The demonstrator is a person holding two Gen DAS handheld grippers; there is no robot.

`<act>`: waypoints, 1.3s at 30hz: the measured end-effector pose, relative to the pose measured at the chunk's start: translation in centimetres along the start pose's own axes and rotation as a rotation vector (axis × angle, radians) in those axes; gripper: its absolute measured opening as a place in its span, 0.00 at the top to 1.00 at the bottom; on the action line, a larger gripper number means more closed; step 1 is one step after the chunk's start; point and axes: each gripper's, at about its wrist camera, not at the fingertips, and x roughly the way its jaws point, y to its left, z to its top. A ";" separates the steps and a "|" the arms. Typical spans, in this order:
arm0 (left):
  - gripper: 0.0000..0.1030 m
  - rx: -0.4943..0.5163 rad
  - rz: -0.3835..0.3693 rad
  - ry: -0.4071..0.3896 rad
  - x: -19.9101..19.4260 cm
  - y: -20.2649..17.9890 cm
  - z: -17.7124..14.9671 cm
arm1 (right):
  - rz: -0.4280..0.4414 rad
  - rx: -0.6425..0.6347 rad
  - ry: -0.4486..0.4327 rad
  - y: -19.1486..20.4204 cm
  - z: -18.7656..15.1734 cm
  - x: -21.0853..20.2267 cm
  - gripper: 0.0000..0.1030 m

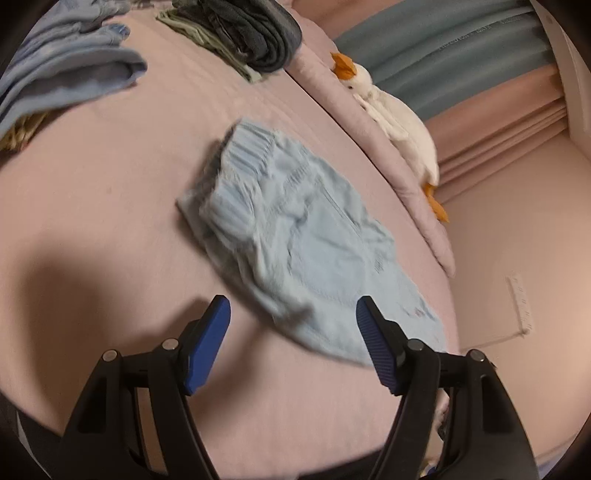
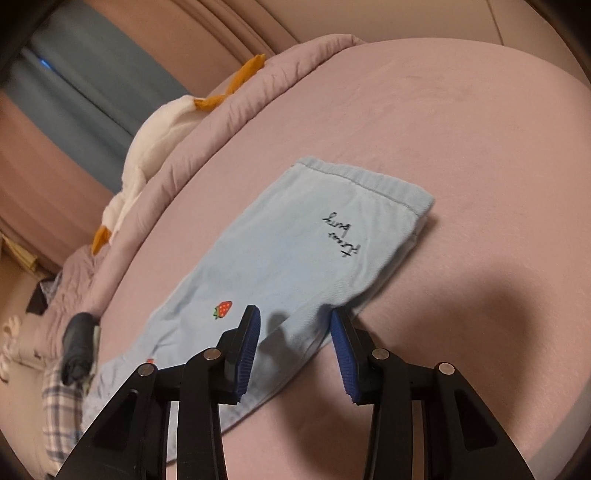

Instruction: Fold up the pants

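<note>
Light blue pants (image 1: 310,236) lie flat on the pink bed sheet (image 1: 110,206), ribbed waistband at the far end. In the right wrist view the pants (image 2: 280,254) show a strawberry print (image 2: 222,309) and black handwriting, with the leg cuffs stacked at the far end. My left gripper (image 1: 293,306) is open and empty, hovering over the near edge of the pants. My right gripper (image 2: 295,317) is open and empty, its blue fingertips just above the pants' near side edge.
Folded blue clothes (image 1: 70,70) and a dark and green stack (image 1: 243,33) lie at the far left of the bed. A white plush goose (image 1: 395,110) lies on the rolled pink quilt (image 1: 369,140) along the bed's edge. The quilt (image 2: 229,99) also shows in the right wrist view.
</note>
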 end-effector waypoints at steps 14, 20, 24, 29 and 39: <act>0.71 0.070 0.119 -0.029 1.5 0.5 2.2 | -0.227 -0.468 0.012 8.8 -0.2 -2.7 0.57; 0.70 0.101 0.109 -0.012 2.2 0.3 2.4 | 0.241 -0.899 0.241 24.0 -5.8 4.9 0.57; 0.69 0.107 0.087 0.001 2.5 0.5 2.9 | 0.241 -1.197 0.317 31.5 -9.4 10.3 0.57; 0.69 0.102 0.066 0.017 3.0 0.7 3.2 | 0.293 -1.313 0.491 34.7 -9.8 14.7 0.57; 0.68 0.129 0.090 0.019 3.7 0.3 3.5 | 0.285 -1.408 0.508 36.8 -10.2 15.6 0.98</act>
